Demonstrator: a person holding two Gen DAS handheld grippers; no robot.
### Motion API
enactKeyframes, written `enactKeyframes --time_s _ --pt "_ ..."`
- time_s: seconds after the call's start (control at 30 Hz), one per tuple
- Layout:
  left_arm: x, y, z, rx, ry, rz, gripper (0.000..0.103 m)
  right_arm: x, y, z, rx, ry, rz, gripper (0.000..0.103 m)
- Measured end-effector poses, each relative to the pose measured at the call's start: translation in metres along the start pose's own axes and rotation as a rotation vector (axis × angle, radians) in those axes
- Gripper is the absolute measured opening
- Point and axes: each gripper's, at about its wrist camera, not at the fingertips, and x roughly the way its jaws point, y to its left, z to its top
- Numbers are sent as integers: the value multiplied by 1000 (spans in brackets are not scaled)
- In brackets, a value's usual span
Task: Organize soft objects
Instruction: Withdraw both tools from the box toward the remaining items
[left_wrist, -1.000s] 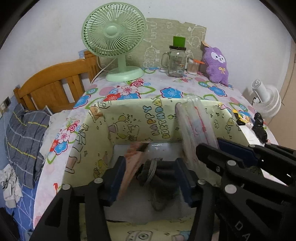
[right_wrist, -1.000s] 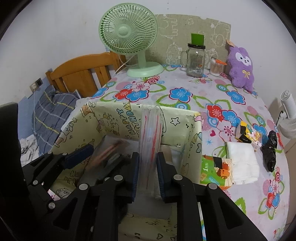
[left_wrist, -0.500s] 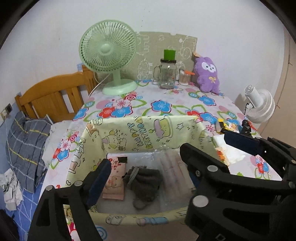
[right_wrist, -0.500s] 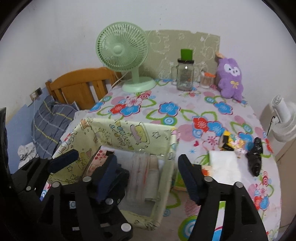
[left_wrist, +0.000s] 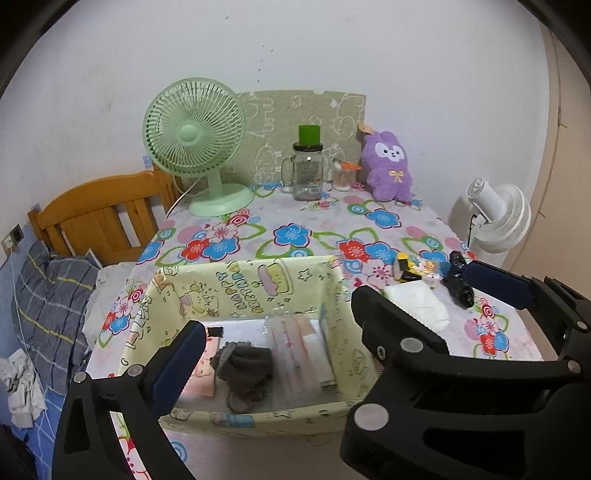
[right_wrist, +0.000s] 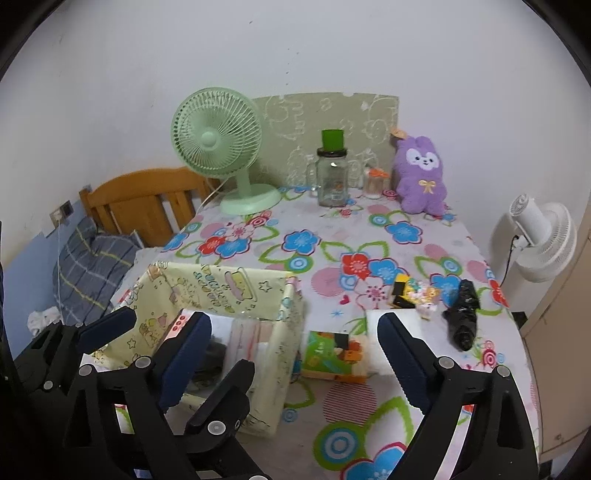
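Note:
A pale yellow cartoon-print fabric box (left_wrist: 243, 288) (right_wrist: 221, 288) stands at the table's near left. Inside lie a pink packet (left_wrist: 201, 373), a grey knitted item (left_wrist: 243, 367) and a clear bag of pink-white cloth (left_wrist: 301, 352). My left gripper (left_wrist: 273, 350) is open and empty above the box's near side. My right gripper (right_wrist: 291, 339) is open and empty, to the right of the box, above a green-orange packet (right_wrist: 332, 354). A white folded cloth (left_wrist: 417, 304), a black bundle (right_wrist: 463, 314) and small toys (right_wrist: 413, 293) lie to the right.
A green desk fan (left_wrist: 199, 147), a glass jar with green lid (left_wrist: 307, 170), a small cup (left_wrist: 343, 177) and a purple plush rabbit (left_wrist: 389, 166) stand at the table's far edge. A white floor fan (left_wrist: 495, 218) is right; a wooden bed headboard (left_wrist: 96, 214) left.
Both grippers opened, released the items into the box and pulled back and up. The clear bag the right gripper held now lies flat inside the box.

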Motion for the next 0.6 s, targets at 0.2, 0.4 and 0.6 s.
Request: enactKeyframes --time_s 0.2,0.4,0.6 --pt "-10 -18 3 22 -29 -20 103 -19 -15 0 7 -43 -30 100" --pt "-13 -37 4 33 -33 -40 103 -32 -30 -3 11 -64 -56 100" --pt "-14 -57 3 41 -35 -63 103 -40 -51 -8 33 -63 -75 100"
